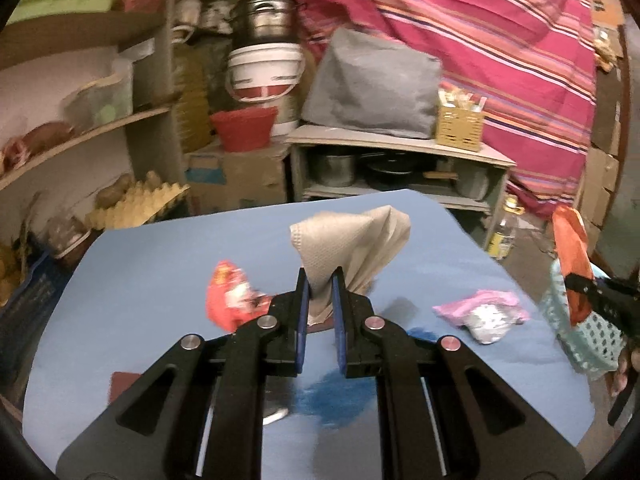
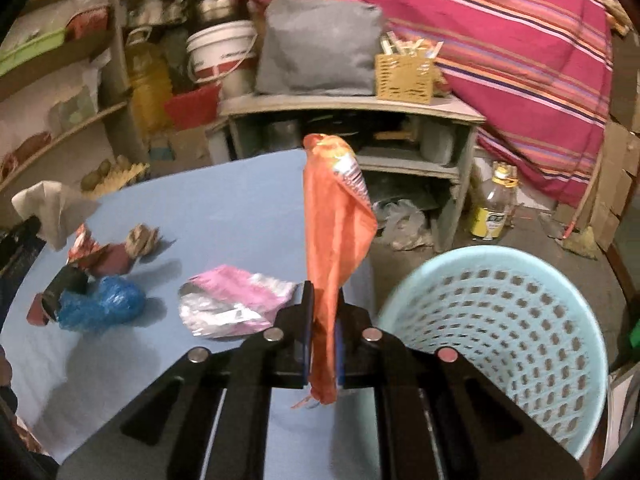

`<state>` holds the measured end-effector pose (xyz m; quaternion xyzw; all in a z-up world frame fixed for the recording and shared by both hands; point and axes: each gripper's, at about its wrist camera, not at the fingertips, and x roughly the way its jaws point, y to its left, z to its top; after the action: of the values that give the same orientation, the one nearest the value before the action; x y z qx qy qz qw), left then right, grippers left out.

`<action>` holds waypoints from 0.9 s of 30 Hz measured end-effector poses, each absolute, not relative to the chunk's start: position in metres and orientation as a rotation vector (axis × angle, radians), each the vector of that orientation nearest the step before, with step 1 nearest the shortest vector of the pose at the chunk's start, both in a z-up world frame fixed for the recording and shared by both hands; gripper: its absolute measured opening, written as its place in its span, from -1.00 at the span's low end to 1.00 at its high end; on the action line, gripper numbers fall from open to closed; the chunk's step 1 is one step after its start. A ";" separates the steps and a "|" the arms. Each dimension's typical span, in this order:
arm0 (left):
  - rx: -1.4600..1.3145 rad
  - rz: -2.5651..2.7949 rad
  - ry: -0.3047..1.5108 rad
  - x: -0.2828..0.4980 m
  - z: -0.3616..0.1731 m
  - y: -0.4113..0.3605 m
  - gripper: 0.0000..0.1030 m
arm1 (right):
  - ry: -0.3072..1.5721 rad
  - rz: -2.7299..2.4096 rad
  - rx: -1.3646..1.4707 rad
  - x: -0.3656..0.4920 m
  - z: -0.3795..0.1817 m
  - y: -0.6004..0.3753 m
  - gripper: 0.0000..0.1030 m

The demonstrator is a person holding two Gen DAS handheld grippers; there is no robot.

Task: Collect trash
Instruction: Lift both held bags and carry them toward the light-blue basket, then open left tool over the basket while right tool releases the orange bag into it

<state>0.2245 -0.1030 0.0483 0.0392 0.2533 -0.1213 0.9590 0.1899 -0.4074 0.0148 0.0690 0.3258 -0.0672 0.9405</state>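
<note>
- Left wrist view rides its jaws, angled down, close over the blue counter (image 1: 160, 264).
- Right wrist view likewise; both share counter and shelves (image 2: 352, 104).

The tabletop (image 2: 224, 208) was a plain pale blue, and on it lay a pink-and-silver foil wrapper (image 2: 236, 304), a crumpled bright blue plastic bag (image 2: 104, 308), a red printed wrapper (image 1: 232, 300) and a small brown paper ball (image 2: 142, 240). A beige napkin (image 1: 352, 248) with a faint embossed texture and an orange snack packet (image 2: 336, 248) (white and red print near its top) stood out against black grippers with blue-lined jaws. The basket (image 2: 512, 320) was light turquoise with a grid of holes, the hanging cloth (image 2: 500, 40) magenta with orange, pink and dark blue stripes, and the small box (image 2: 404, 76) mustard yellow.
</note>
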 end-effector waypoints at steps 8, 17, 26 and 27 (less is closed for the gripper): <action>0.096 -0.392 0.493 0.210 0.057 -0.191 -0.81 | 0.597 -0.227 0.195 0.151 0.032 -0.476 -0.83; 0.139 -0.570 0.513 0.184 0.040 -0.301 -0.81 | 0.572 -0.307 0.243 0.115 0.031 -0.536 -0.83; 0.192 -0.702 0.571 0.166 0.014 -0.391 -0.81 | 0.561 -0.364 0.297 0.096 0.024 -0.572 -0.83; 0.199 -0.711 0.580 0.165 0.012 -0.398 -0.80 | 0.562 -0.369 0.305 0.094 0.023 -0.577 -0.83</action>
<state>0.1652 -0.3981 0.0116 0.0957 0.2795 -0.3425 0.8919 0.0939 -0.5771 0.0228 0.1490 0.2745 -0.1805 0.9327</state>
